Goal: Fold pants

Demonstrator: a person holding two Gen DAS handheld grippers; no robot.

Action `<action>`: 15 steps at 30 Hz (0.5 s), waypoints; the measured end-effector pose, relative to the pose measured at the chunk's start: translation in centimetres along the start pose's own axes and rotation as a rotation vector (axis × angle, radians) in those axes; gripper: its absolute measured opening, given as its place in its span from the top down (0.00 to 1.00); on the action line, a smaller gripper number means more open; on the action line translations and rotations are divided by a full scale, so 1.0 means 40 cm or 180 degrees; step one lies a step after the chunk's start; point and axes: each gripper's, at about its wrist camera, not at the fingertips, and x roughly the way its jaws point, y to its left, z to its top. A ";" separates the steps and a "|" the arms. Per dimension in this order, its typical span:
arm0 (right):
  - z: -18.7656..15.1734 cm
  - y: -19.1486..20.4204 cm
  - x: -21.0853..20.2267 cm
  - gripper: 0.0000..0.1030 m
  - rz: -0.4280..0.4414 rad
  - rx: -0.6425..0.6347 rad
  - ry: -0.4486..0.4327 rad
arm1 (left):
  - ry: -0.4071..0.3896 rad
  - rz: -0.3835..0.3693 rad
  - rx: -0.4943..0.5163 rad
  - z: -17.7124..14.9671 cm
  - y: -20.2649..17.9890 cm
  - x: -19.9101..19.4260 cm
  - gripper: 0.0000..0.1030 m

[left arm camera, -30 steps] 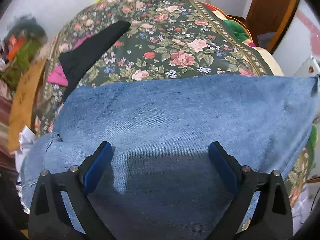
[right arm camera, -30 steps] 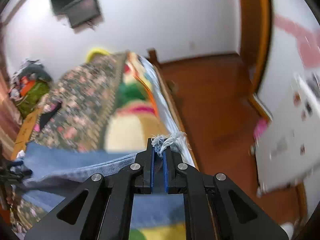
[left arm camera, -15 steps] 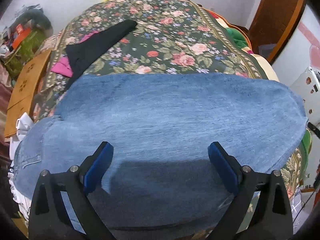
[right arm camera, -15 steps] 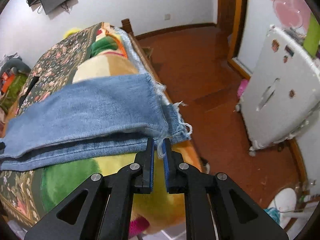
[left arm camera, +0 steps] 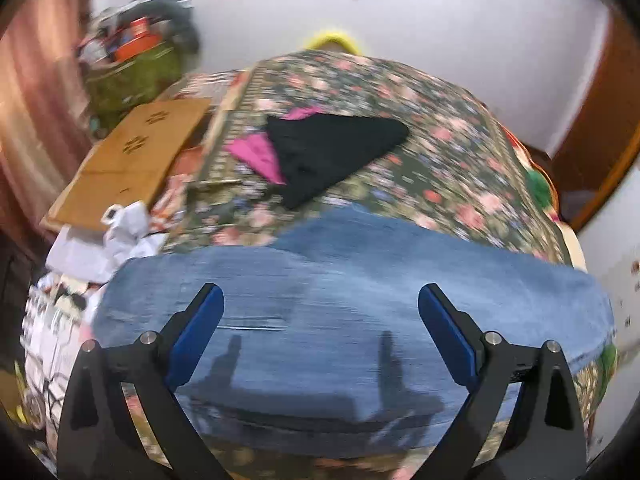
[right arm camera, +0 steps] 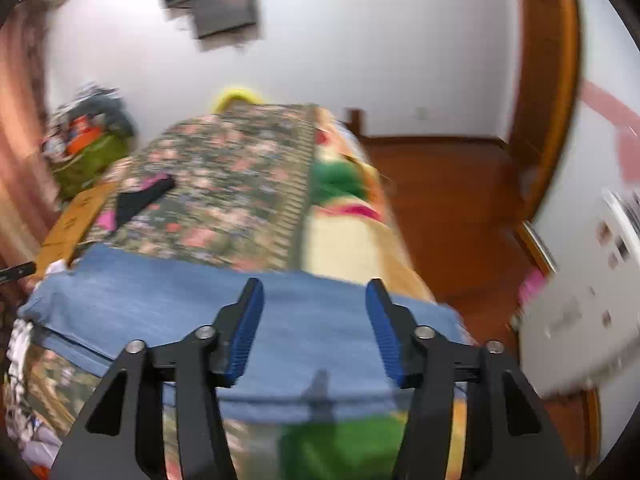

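Note:
The blue denim pants (left arm camera: 360,288) lie folded lengthwise across the near end of the bed, spread flat over the floral bedspread (left arm camera: 400,100). My left gripper (left arm camera: 320,336) is open and empty, held just above the pants near their left part. The pants also show in the right wrist view (right arm camera: 160,296). My right gripper (right arm camera: 314,328) is open and empty, above the right end of the pants. Both views are motion-blurred.
A black garment (left arm camera: 332,156) over a pink one (left arm camera: 256,152) lies farther back on the bed. Cardboard (left arm camera: 128,160) and clutter stand at the left. A yellow-green blanket (right arm camera: 344,220) covers the bed's right side, with wooden floor (right arm camera: 448,200) and a white appliance (right arm camera: 580,312) beyond.
My right gripper has let go of the pants' hem and opened, then swung to face along the bed. The pants now lie flat. My left gripper has pulled back and tilted up.

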 end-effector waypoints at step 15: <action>0.119 0.545 0.265 0.38 0.1192 -0.1116 0.0221 | 0.0312 0.0026 -0.1207 -0.113 0.397 0.059 0.04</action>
